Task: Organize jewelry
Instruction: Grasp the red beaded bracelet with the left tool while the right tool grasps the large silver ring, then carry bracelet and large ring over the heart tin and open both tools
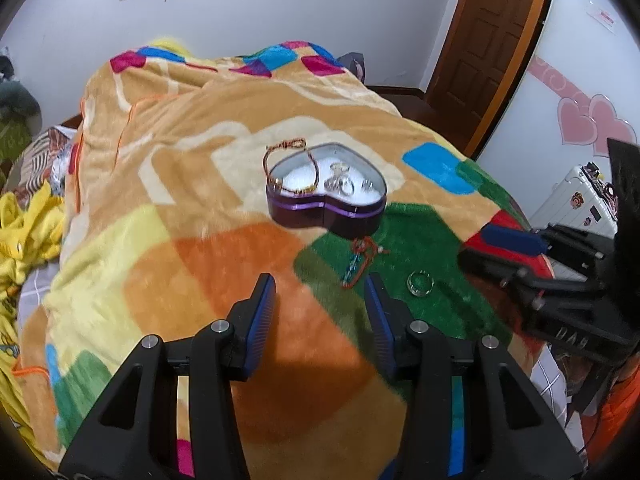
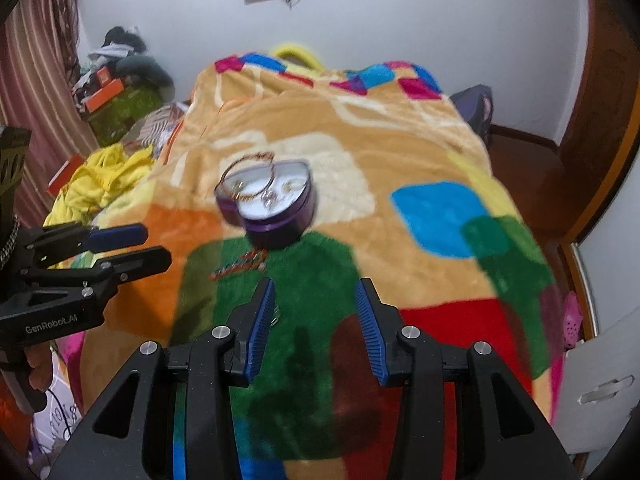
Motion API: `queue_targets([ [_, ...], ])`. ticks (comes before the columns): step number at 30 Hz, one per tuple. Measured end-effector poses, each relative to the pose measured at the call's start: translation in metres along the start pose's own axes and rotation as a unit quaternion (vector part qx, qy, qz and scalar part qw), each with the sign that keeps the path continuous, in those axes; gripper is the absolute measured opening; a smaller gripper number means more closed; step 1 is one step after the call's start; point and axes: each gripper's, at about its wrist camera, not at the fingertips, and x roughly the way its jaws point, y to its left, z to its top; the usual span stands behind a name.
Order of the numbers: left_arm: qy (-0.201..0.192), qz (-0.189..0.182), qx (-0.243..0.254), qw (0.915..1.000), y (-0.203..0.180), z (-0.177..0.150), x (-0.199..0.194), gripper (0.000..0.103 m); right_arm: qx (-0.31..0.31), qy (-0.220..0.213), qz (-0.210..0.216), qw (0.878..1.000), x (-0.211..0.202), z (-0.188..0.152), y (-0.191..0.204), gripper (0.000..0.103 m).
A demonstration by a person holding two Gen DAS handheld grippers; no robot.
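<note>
Left gripper [image 1: 320, 300]: jaws spread apart, nothing between them, hovering over the blanket [image 1: 160, 200]
Heart-shaped tin [image 1: 326, 196]: lid off, at 12 o'clock from the left gripper, resting on the blanket
Beaded bracelet [image 1: 290, 168]: draped over the tin's rim at 10 o'clock, partly inside
Rings in tin [image 1: 340, 182]: several lying on the white lining
Red cord piece [image 1: 360, 260]: on the green patch, just below the tin
Loose ring [image 1: 420, 282]: on the green patch, at 4 o'clock from the tin
Right gripper [image 2: 316, 308]: jaws spread apart, holding nothing
</note>
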Motion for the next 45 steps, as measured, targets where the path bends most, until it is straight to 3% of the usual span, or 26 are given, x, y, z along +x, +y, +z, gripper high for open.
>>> queue_targets([
  [8, 0.005, 0.0, 0.011, 0.9999, -0.002, -0.01, 0.008, 0.044, -0.025, 0.028, 0.021, 0.999, 0.022, -0.015, 0.019, 0.038],
  [12, 0.011, -0.021, 0.01, 0.9997, -0.003, -0.008, 0.013, 0.028, -0.021, 0.026, 0.025, 0.999, 0.027, -0.015, 0.018, 0.037],
  [15, 0.022, -0.032, 0.011, 0.9992, -0.005, -0.007, 0.023, 0.024, -0.028, 0.033, 0.038, 0.998, 0.031, -0.017, 0.021, 0.025],
  [18, 0.032, -0.033, 0.015, 0.9988, -0.008, -0.006, 0.033, 0.023, -0.045, 0.031, 0.031, 0.998, 0.032, -0.018, 0.024, 0.02],
  [28, 0.045, -0.032, 0.03, 0.998, -0.016, -0.003, 0.055, 0.022, -0.02, 0.013, 0.035, 0.999, 0.026, -0.013, 0.013, 0.02],
  [34, 0.036, -0.016, 0.037, 0.9985, -0.019, -0.003, 0.061, 0.009, -0.016, 0.006, 0.036, 0.999, 0.024, -0.011, 0.015, 0.02],
  [45, 0.015, -0.003, 0.033, 0.9993, -0.018, -0.003, 0.036, 0.006, -0.012, -0.015, 0.031, 0.999, 0.009, -0.005, 0.015, 0.02],
])
